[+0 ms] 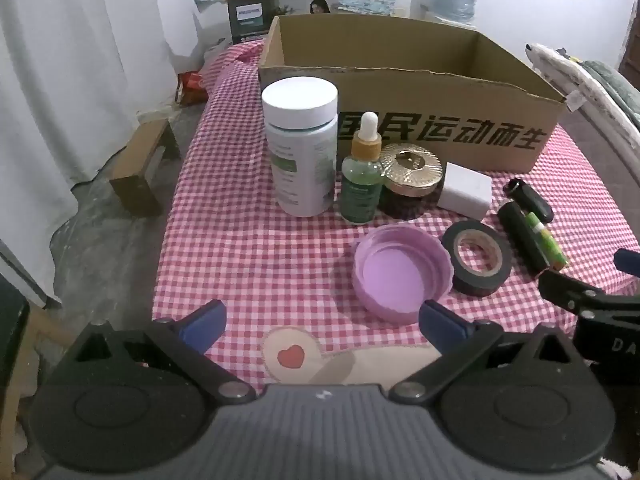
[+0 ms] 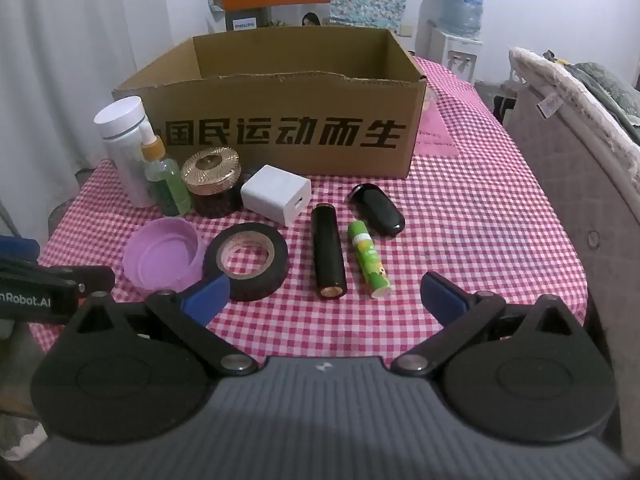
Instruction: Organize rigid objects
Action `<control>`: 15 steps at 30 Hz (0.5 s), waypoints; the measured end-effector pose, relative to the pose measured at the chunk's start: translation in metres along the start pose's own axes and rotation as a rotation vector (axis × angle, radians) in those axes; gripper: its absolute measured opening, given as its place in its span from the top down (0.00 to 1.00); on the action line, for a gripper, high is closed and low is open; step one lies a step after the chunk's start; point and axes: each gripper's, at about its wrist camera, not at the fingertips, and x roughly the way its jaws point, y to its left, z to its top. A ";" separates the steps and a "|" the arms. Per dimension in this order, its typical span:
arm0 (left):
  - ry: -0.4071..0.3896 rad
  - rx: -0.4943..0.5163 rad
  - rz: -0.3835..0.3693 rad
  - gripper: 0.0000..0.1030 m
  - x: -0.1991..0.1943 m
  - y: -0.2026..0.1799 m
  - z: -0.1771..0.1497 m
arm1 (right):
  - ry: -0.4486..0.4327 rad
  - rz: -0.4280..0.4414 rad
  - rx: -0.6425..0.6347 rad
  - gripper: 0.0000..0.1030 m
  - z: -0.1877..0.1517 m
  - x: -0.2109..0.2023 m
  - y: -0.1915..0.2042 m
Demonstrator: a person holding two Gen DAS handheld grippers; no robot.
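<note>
Two tools, left tool (image 1: 322, 320) and right tool (image 2: 326, 294), both spread wide, empty, over desk (image 2: 480, 220) near edge. Cardboard box (image 2: 280, 120) at far edge, floor hidden. Small items lined before it; white bottle (image 2: 124, 152) partly hidden behind dropper bottle (image 2: 166, 184).

- The cardboard box (image 2: 276, 120) stands at the back of the surface (image 2: 460, 240), open side up.
- Before it, from left to right, a row: the tall bottle (image 2: 124, 152), the dropper bottle (image 2: 166, 184), the lidded jar (image 2: 212, 184), the charger block (image 2: 276, 200).
- Nearer than the row, the upturned cap (image 2: 160, 256) lies left, touching the tape roll (image 2: 246, 260) on its right.
- Right of the roll lie 3 things: the cylinder (image 2: 328, 256), the glue stick (image 2: 368, 258), and the oval case (image 2: 378, 208) behind them.
</note>
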 end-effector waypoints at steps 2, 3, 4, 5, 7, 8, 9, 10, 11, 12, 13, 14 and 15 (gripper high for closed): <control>-0.003 -0.002 -0.002 0.00 0.000 0.000 0.000 | -0.002 -0.006 0.004 0.01 0.000 0.000 0.000; -0.004 -0.002 -0.004 0.00 0.000 0.000 0.000 | -0.001 -0.008 0.005 0.01 -0.001 0.000 0.001; -0.003 0.000 -0.006 0.00 0.000 0.000 0.000 | 0.001 -0.009 0.007 0.01 -0.001 0.000 0.001; -0.001 0.002 -0.008 0.00 0.001 0.000 0.000 | 0.003 -0.010 0.010 0.01 -0.002 0.000 0.002; 0.000 0.006 -0.013 0.00 0.001 0.000 0.000 | 0.003 -0.006 0.013 0.01 0.000 0.001 0.006; 0.001 0.007 -0.016 0.00 0.002 0.000 0.001 | 0.004 0.008 0.021 0.01 0.000 0.001 0.001; -0.001 0.001 0.000 0.00 0.000 0.005 -0.002 | 0.003 0.009 0.022 0.01 0.000 0.001 0.001; 0.001 -0.007 0.009 0.00 0.001 0.002 -0.001 | 0.002 0.009 0.023 0.01 -0.001 0.000 0.002; 0.001 -0.007 0.010 0.00 0.002 0.002 -0.001 | 0.002 0.010 0.022 0.01 -0.001 0.000 0.002; 0.001 -0.007 0.010 0.00 0.001 0.001 -0.001 | 0.002 0.010 0.021 0.01 -0.002 -0.001 0.003; 0.000 -0.007 0.009 0.00 0.001 0.001 -0.001 | 0.003 0.009 0.020 0.01 -0.002 -0.001 0.003; -0.001 -0.008 0.008 0.00 0.001 0.000 -0.002 | 0.007 0.012 0.017 0.01 -0.001 -0.001 0.001; 0.000 -0.009 0.008 0.00 0.001 0.001 -0.001 | 0.011 0.013 0.015 0.01 0.000 0.000 0.000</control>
